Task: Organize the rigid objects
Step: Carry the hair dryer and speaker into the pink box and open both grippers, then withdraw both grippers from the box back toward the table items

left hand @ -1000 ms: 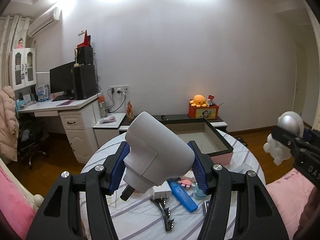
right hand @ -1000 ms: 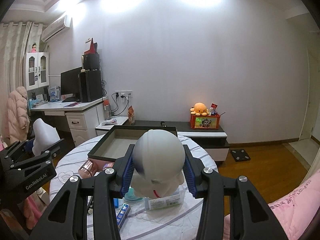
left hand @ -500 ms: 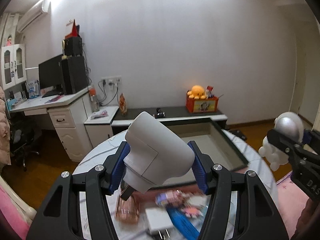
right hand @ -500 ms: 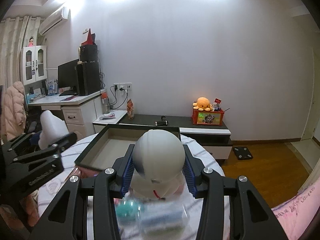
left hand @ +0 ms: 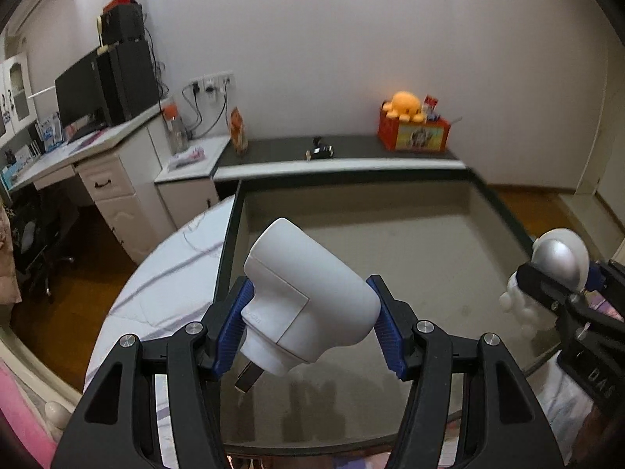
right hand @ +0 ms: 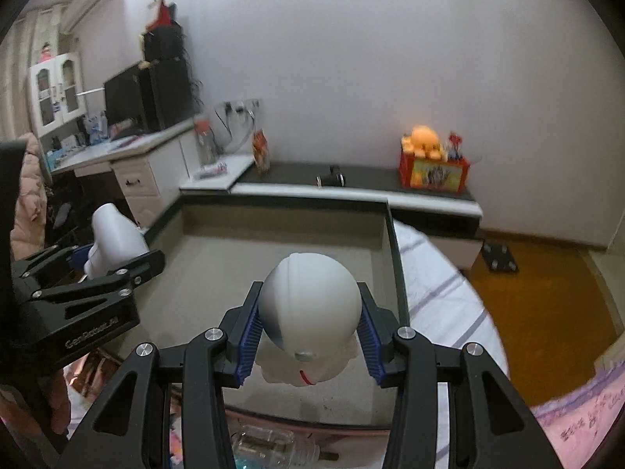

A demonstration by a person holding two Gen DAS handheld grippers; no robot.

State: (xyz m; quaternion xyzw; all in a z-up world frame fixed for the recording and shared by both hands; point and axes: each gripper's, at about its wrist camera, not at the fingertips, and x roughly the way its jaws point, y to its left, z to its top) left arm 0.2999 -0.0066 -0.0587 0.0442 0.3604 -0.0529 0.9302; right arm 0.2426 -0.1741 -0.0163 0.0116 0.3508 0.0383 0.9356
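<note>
My left gripper (left hand: 310, 336) is shut on a white plug adapter (left hand: 308, 305) with metal prongs and holds it above the left part of a shallow dark-rimmed tray (left hand: 410, 242). My right gripper (right hand: 310, 340) is shut on a white round-headed figurine (right hand: 310, 305) above the tray's (right hand: 281, 234) right half. Each gripper shows in the other's view: the right one with the figurine (left hand: 554, 273) at the tray's right edge, the left one with the adapter (right hand: 113, 238) at its left edge. The tray's beige floor is bare.
The tray lies on a round table with a striped cloth (left hand: 172, 273). Loose items, among them a clear plastic bottle (right hand: 269, 445), lie at the table's near edge. Behind stand a low dark cabinet (left hand: 343, 152) with an orange toy box (left hand: 414, 129) and a white desk (left hand: 78, 156).
Both grippers have moved forward and tipped down over the tray, each holding its object. The loose items on the table have slid out of sight below the left view.
</note>
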